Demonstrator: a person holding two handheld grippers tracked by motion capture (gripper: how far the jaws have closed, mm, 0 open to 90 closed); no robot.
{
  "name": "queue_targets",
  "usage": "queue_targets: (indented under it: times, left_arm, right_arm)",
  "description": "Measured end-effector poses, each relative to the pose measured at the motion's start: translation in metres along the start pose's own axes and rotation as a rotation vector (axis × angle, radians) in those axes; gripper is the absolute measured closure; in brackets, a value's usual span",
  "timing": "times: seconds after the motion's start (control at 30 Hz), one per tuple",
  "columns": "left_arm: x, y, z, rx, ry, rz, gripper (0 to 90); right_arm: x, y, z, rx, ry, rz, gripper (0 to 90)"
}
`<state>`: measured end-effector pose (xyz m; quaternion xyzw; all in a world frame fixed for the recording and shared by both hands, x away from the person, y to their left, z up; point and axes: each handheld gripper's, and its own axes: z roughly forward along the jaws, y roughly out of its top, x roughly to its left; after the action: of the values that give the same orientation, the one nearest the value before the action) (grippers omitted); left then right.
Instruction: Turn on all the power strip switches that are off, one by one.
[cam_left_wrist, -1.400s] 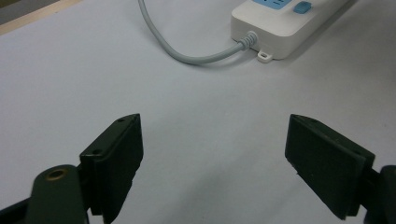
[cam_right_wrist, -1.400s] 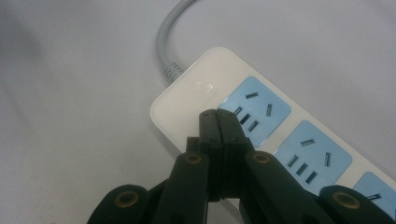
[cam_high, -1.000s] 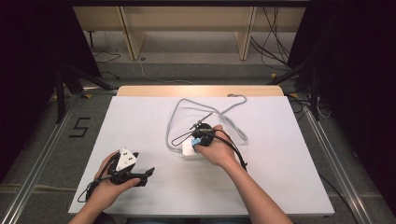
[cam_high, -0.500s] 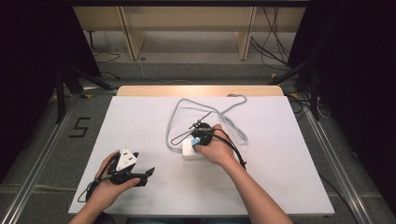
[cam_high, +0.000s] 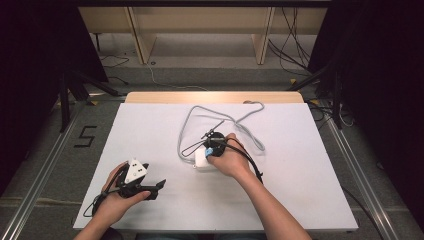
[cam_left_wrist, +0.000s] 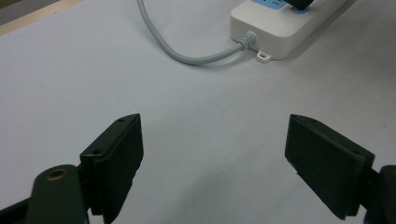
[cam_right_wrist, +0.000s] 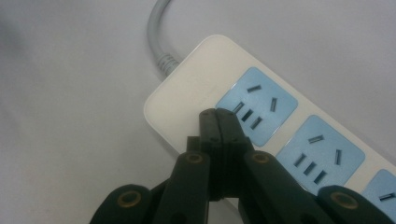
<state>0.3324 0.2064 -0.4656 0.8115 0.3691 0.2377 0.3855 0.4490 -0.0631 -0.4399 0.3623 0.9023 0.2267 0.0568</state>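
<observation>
Two black jaws of the right hand-held gripper (cam_right_wrist: 217, 122) are clenched together with nothing between them, their tips over the near end of a white power strip (cam_right_wrist: 187, 93) beside its first blue socket (cam_right_wrist: 257, 105), near the frame's center. At lower left in the high view, the left hand-held gripper (cam_high: 150, 189) is released, jaws wide apart over the white table (cam_high: 150, 130). A grey cable (cam_high: 187, 122) loops from the strip toward the table's upper middle.
</observation>
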Motion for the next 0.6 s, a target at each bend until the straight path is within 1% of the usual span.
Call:
queue_targets:
  times: [0.13, 0.17, 0.33, 0.47, 0.53, 0.57, 0.6]
  left_arm:
    - [-0.0004, 0.0001, -0.0001, 0.0, 0.001, 0.0, 19.0]
    - [-0.0005, 0.0001, -0.0002, 0.0, 0.002, 0.001, 19.0]
    - [-0.0006, 0.0002, 0.0001, 0.0, 0.0, -0.001, 19.0]
    - [-0.0001, 0.0, 0.0001, 0.001, -0.001, 0.0, 19.0]
    - [0.0001, -0.0001, 0.0003, 0.002, -0.002, -0.001, 19.0]
    - [0.0002, -0.0001, 0.0004, 0.002, -0.001, 0.0, 19.0]
    - [0.0002, -0.0001, 0.0004, 0.002, -0.002, -0.001, 19.0]
  right_arm:
    - [0.0003, -0.0002, 0.0002, 0.0, -0.002, 0.002, 90.0]
    - [-0.0004, -0.0009, 0.0011, -0.003, 0.007, 0.005, 90.0]
    - [0.0004, -0.0012, 0.0011, -0.006, -0.001, -0.009, 90.0]
    - [0.0, -0.0017, 0.001, -0.009, 0.002, -0.003, 90.0]
    - [0.0006, -0.002, 0.0011, -0.014, -0.003, -0.001, 90.0]
    - [0.0005, -0.0023, 0.0019, -0.025, 0.003, -0.004, 90.0]
    - [0.0005, -0.0023, 0.0019, -0.025, 0.003, -0.004, 90.0]
